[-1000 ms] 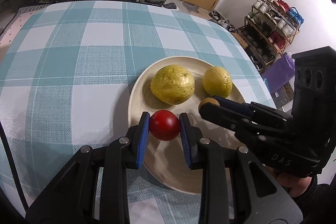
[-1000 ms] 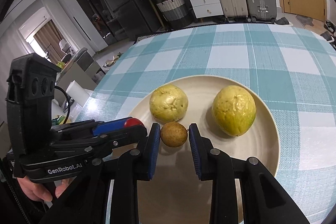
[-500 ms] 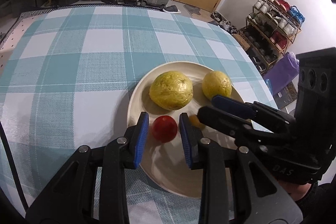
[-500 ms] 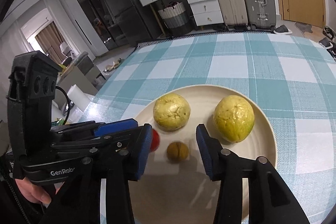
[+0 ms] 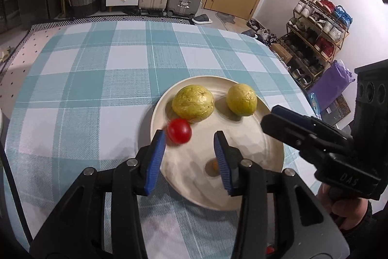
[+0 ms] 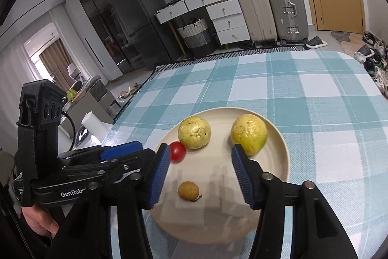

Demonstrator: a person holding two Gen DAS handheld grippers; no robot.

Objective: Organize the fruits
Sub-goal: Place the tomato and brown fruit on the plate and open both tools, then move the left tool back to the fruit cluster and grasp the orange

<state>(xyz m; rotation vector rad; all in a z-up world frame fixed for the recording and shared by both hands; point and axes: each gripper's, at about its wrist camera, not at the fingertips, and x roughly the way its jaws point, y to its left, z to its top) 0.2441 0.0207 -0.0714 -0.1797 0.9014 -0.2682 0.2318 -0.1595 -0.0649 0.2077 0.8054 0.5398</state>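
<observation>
A cream plate on the checked tablecloth holds two yellow-green guavas, a red cherry tomato and a small brown longan. The longan shows only as a sliver behind my left finger. My left gripper is open above the plate's near edge, the tomato lying free just ahead of its left finger. My right gripper is open and raised, with the longan lying free on the plate between and below its fingers. In the right wrist view the guavas sit beyond the fingertips.
The teal-and-white checked table stretches bare behind and left of the plate. The right gripper's body and a hand sit at the right in the left wrist view. The table's right edge drops off near a shoe rack. Suitcases and drawers line the far wall.
Both grippers opened and drew back upward. The tomato left the left jaws and rolled toward the big guava. The longan left the right jaws and lies on the plate.
</observation>
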